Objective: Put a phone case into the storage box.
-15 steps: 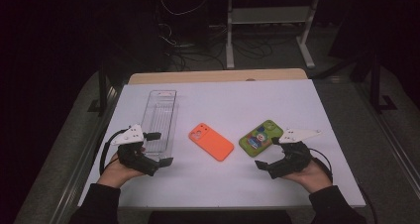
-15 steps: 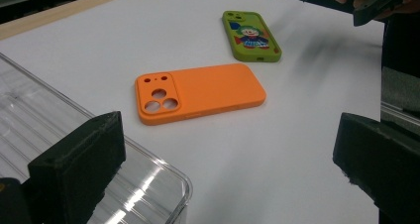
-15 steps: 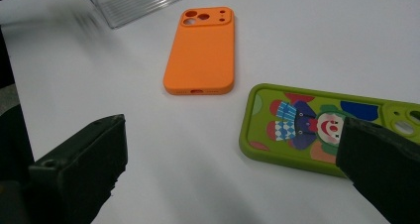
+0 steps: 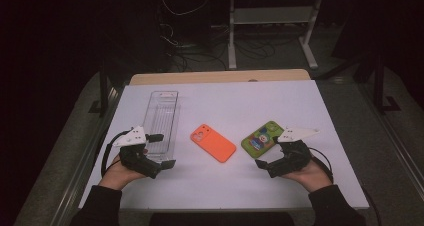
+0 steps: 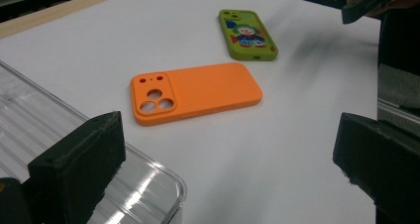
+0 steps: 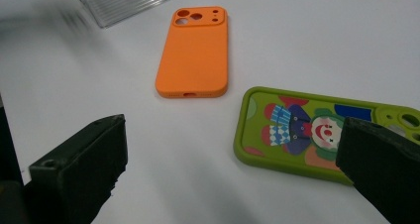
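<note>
On the white table [image 4: 220,106], the orange phone case [image 4: 213,142] lies flat at the centre with the green clown phone case [image 4: 261,137] near it at about three o'clock and the clear plastic tray [image 4: 161,120] at about nine o'clock. The left gripper [image 4: 162,151] sits at the tray's near end, about eight o'clock from the orange case, jaws spread wide and holding nothing. The right gripper [image 4: 267,158] rests at about four o'clock, just beside the green case, jaws likewise wide apart and empty.

bright tabletop, dark murky surroundings
</note>
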Available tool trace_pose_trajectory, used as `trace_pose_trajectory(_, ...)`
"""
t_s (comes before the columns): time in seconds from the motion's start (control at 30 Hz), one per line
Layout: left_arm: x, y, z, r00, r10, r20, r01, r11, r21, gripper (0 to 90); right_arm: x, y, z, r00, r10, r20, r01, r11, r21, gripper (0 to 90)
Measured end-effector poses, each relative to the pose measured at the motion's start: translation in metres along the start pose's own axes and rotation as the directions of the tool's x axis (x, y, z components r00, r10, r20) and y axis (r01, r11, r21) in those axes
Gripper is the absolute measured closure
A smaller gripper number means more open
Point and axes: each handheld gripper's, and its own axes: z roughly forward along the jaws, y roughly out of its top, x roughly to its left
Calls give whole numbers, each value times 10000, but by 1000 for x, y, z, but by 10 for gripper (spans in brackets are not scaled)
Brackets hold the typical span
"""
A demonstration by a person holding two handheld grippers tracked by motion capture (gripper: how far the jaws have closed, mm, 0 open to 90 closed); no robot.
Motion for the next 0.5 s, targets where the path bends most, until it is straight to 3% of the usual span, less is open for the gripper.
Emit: trace_pose_trajectory(0.5,1,4,0,10000,-46,-11,46,9996,-277,0,2,19,16,9998,-181,121,180,9998,58,0)
